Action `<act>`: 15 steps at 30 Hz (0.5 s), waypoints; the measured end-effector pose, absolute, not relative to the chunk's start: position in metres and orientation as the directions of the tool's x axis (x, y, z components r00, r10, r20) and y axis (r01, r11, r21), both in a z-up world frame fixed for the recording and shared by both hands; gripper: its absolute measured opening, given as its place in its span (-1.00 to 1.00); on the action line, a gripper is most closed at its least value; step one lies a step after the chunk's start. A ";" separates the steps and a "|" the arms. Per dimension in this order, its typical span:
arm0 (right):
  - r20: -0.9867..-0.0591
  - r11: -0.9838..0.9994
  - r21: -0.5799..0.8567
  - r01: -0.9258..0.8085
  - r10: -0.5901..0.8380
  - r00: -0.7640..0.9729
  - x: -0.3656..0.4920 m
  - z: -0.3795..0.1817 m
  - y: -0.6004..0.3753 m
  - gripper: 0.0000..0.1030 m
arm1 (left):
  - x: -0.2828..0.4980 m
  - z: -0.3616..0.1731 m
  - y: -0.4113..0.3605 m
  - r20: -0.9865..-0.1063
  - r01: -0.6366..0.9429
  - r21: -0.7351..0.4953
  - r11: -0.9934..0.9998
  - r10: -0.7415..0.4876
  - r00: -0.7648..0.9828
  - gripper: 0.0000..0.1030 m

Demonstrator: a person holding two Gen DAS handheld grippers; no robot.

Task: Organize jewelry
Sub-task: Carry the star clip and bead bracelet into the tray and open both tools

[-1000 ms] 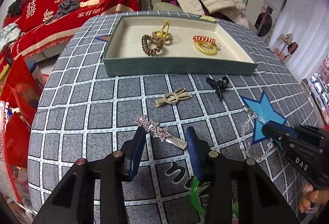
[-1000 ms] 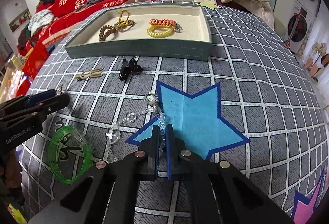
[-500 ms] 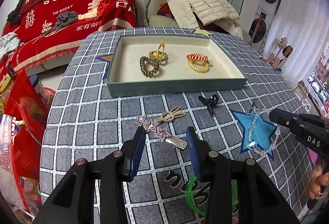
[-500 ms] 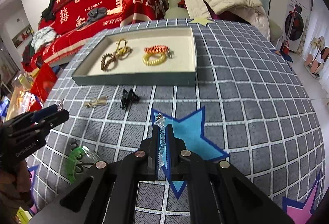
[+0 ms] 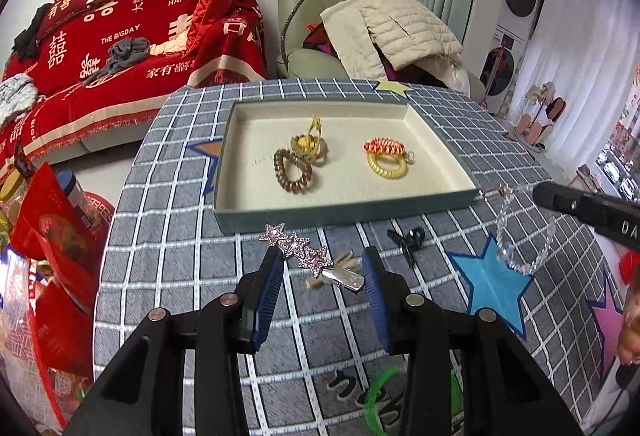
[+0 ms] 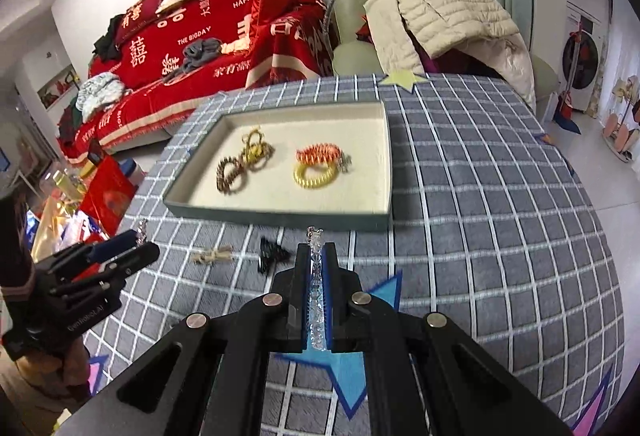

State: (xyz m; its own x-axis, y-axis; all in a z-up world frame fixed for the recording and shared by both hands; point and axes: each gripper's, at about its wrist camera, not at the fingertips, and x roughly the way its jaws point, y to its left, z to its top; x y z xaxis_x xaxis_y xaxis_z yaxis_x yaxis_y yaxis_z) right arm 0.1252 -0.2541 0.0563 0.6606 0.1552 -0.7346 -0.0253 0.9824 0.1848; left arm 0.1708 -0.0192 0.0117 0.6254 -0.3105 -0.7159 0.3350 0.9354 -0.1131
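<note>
Both grippers are loaded: left gripper (image 5: pixel 322 268) pinches the star hair clip (image 5: pixel 310 258) crosswise, right gripper (image 6: pixel 316 268) is clamped on the crystal bracelet (image 6: pixel 315 276). Tray (image 5: pixel 344 212) sits straight ahead, looks closer to the left one.

Left gripper (image 5: pixel 323 268) is held tilted downward, jaws partly spread and clamped on a clip. Right gripper (image 6: pixel 316 260) is likewise angled down, jaws closed tight on a chain.
</note>
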 end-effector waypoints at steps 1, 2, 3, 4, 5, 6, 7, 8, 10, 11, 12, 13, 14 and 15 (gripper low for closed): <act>-0.731 0.982 0.186 -0.027 0.157 0.664 0.129 0.060 -0.254 -0.88 | 0.173 0.013 -0.020 -0.714 0.336 -0.110 0.935 -0.309 0.628 0.19; -0.728 0.982 0.188 -0.029 0.159 0.667 0.132 0.062 -0.254 -0.88 | 0.177 0.015 -0.020 -0.712 0.338 -0.105 0.935 -0.308 0.631 0.19; -0.724 0.981 0.194 -0.031 0.164 0.670 0.137 0.065 -0.255 -0.88 | 0.180 0.016 -0.021 -0.710 0.338 -0.104 0.935 -0.308 0.633 0.19; -0.719 0.979 0.202 -0.035 0.172 0.673 0.143 0.069 -0.255 -0.88 | 0.184 0.017 -0.021 -0.709 0.339 -0.103 0.935 -0.308 0.635 0.19; -0.715 0.978 0.207 -0.039 0.179 0.675 0.148 0.071 -0.255 -0.88 | 0.189 0.019 -0.022 -0.706 0.338 -0.102 0.936 -0.307 0.638 0.19; -0.713 0.977 0.210 -0.043 0.183 0.677 0.153 0.073 -0.254 -0.88 | 0.193 0.020 -0.022 -0.704 0.337 -0.102 0.936 -0.308 0.640 0.19; -0.711 0.976 0.211 -0.047 0.186 0.678 0.157 0.075 -0.253 -0.88 | 0.197 0.021 -0.023 -0.703 0.338 -0.103 0.936 -0.309 0.641 0.19; -0.710 0.976 0.212 -0.052 0.191 0.678 0.163 0.076 -0.251 -0.88 | 0.201 0.022 -0.024 -0.701 0.338 -0.103 0.936 -0.309 0.642 0.19; -0.708 0.974 0.217 -0.062 0.201 0.677 0.172 0.079 -0.248 -0.88 | 0.213 0.024 -0.027 -0.700 0.342 -0.096 0.935 -0.308 0.644 0.19; -0.706 0.973 0.222 -0.069 0.209 0.677 0.180 0.080 -0.246 -0.88 | 0.219 0.024 -0.028 -0.701 0.344 -0.092 0.935 -0.306 0.645 0.19; -0.704 0.971 0.227 -0.076 0.217 0.676 0.185 0.080 -0.243 -0.88 | 0.224 0.024 -0.030 -0.701 0.345 -0.089 0.934 -0.305 0.645 0.19; -0.703 0.969 0.232 -0.082 0.225 0.675 0.190 0.080 -0.242 -0.88 | 0.229 0.024 -0.031 -0.701 0.346 -0.083 0.934 -0.301 0.646 0.19; -0.702 0.968 0.236 -0.086 0.231 0.673 0.196 0.080 -0.240 -0.88 | 0.234 0.023 -0.032 -0.702 0.346 -0.075 0.935 -0.296 0.648 0.19; -0.702 0.966 0.240 -0.091 0.238 0.671 0.201 0.079 -0.237 -0.88 | 0.241 0.023 -0.034 -0.703 0.345 -0.069 0.936 -0.291 0.649 0.19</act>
State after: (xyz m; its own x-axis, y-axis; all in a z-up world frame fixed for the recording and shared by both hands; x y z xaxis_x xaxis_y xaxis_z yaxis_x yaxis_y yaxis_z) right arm 0.2012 -0.2372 0.0789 0.6710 0.2381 -0.7022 -0.0914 0.9664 0.2403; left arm 0.2406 -0.0338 0.0228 0.6493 -0.2911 -0.7026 0.3454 0.9359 -0.0686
